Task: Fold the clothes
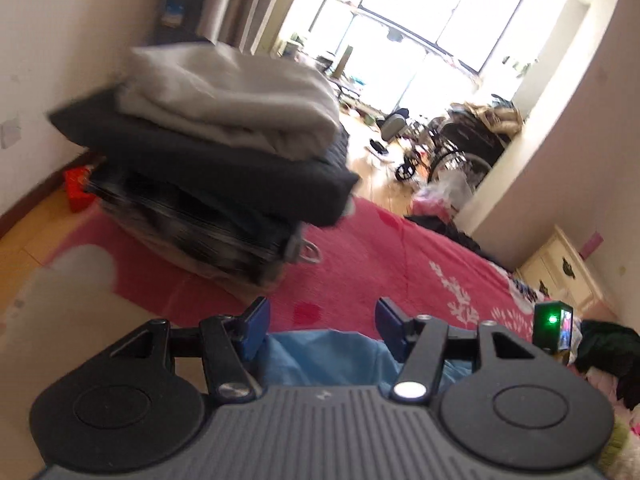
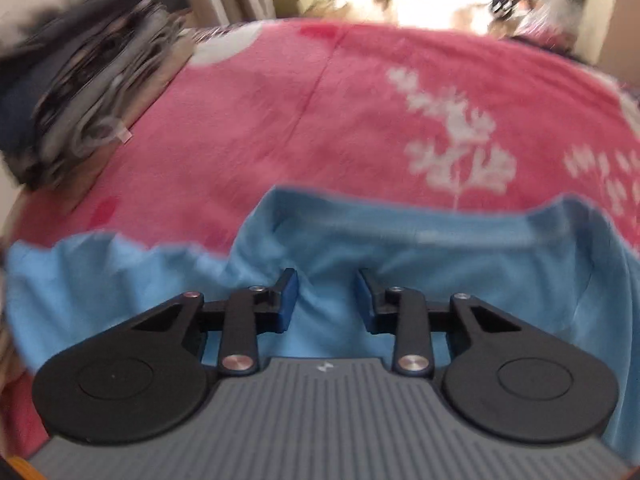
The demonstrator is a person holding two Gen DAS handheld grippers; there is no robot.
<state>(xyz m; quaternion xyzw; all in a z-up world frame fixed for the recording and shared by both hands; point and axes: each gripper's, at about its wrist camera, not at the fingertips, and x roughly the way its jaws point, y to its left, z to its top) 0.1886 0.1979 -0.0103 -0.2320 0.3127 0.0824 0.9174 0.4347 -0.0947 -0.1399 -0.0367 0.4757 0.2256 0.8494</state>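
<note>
Here, the pink bedspread (image 2: pixel 320 112) with its white leaf print fills most of what I see, covering the bed from the near edge to the far one. Toward its far left corner stands a stack of folded clothes (image 1: pixel 208 152), a pale grey piece on top of dark ones, blurred in both views. The light blue garment (image 2: pixel 400 248) lies rumpled along the near edge of the bed, its far hem wavy against the pink. My right gripper (image 2: pixel 327 300) hangs over that garment with its jaws fairly narrow; blue cloth shows in the gap, but I cannot tell whether the pads press on it. My left gripper (image 1: pixel 322 330) has its jaws at a middling width, nothing between them, with a bit of the blue garment below and the stack beyond.
</note>
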